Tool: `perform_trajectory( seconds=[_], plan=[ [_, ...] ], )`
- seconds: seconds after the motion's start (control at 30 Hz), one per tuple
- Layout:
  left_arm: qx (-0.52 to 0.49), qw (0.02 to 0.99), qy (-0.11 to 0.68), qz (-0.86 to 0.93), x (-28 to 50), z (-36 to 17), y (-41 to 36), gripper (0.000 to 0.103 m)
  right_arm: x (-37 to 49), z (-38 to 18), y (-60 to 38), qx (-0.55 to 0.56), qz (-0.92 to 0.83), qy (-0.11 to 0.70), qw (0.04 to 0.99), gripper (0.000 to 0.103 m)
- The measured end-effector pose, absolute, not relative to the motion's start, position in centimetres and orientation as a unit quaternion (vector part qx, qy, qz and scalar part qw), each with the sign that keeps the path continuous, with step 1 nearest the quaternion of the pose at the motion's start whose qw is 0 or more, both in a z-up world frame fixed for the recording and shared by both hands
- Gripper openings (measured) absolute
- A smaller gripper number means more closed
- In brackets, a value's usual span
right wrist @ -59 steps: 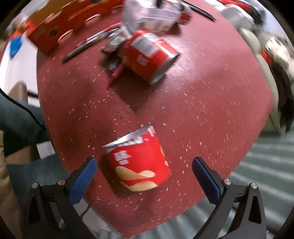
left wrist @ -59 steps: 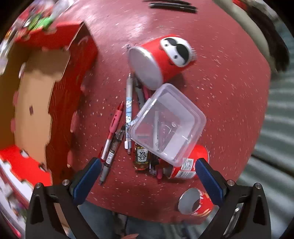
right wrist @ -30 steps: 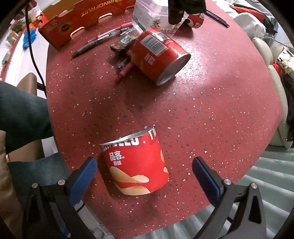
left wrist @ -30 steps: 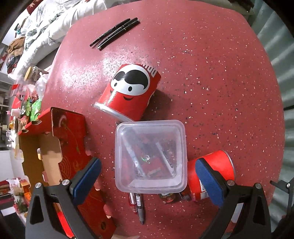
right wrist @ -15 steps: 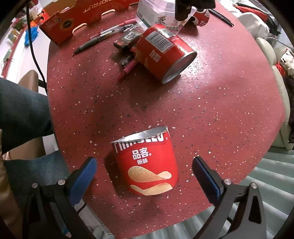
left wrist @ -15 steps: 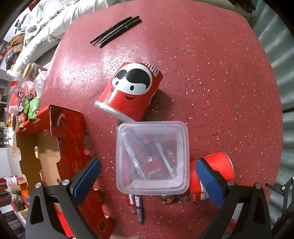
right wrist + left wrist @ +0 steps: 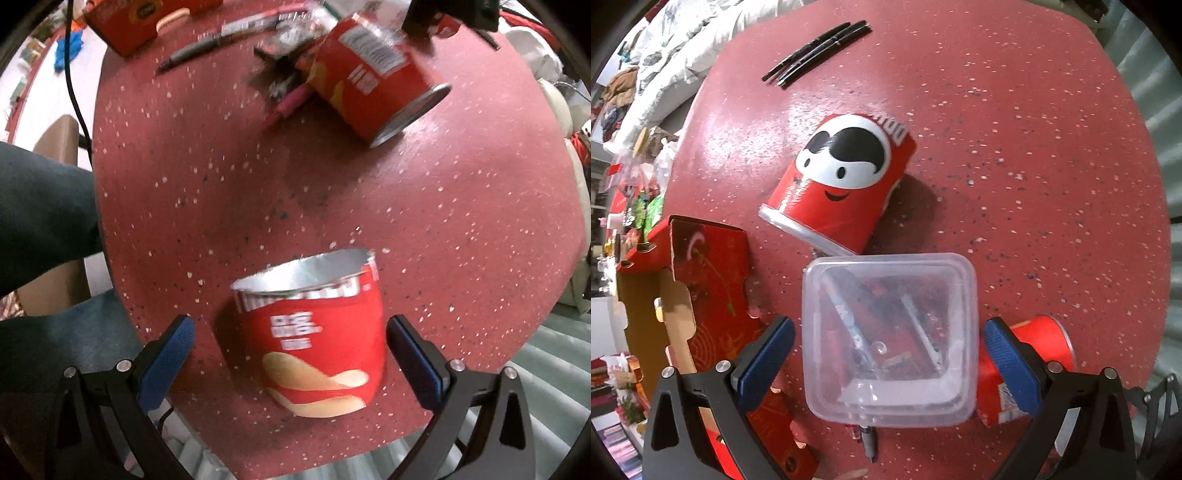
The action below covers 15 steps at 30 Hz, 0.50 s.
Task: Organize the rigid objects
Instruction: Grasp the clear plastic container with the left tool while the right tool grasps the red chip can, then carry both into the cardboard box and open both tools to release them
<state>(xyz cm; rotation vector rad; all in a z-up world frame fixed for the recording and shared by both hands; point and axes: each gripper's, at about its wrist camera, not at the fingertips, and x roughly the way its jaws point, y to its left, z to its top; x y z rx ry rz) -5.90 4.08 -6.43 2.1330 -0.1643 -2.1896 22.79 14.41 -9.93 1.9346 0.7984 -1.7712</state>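
The round table [image 7: 1015,122] is dark red with pale speckles. The lying chip can [image 7: 846,184] is red with a white-and-black moustached face; the upright can [image 7: 314,339] is red, silver-rimmed, with yellow chips. The plastic container [image 7: 890,339] is clear.

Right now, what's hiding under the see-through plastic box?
Pens show blurrily through the clear box, and one pen tip pokes out at its near edge. How many pens, and anything else beneath, can't be told.
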Motion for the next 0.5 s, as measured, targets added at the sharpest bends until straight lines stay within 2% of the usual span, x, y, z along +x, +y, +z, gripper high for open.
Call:
perform_trajectory(
  seconds=[0.07,0.1,0.2,0.5],
  plan=[
    [0.698,0.041,-0.051,-0.713,-6.1,-6.7,4.0,0.102,22.9,-10.2,14.1,0.701,-0.624,0.284,0.193,0.092],
    [0.7,0.042,-0.05,-0.712,-6.1,-6.8,3.9,0.101,22.9,-10.2,14.1,0.706,-0.622,0.282,0.19,0.075],
    [0.706,0.034,-0.045,-0.706,-6.3,-7.1,3.9,0.075,22.8,-10.0,14.2,0.721,-0.619,0.26,0.174,0.073],
    [0.689,0.031,-0.035,-0.723,-5.8,-5.3,3.5,0.073,22.8,-6.6,14.3,0.713,-0.66,0.199,0.125,0.073]
  ],
)
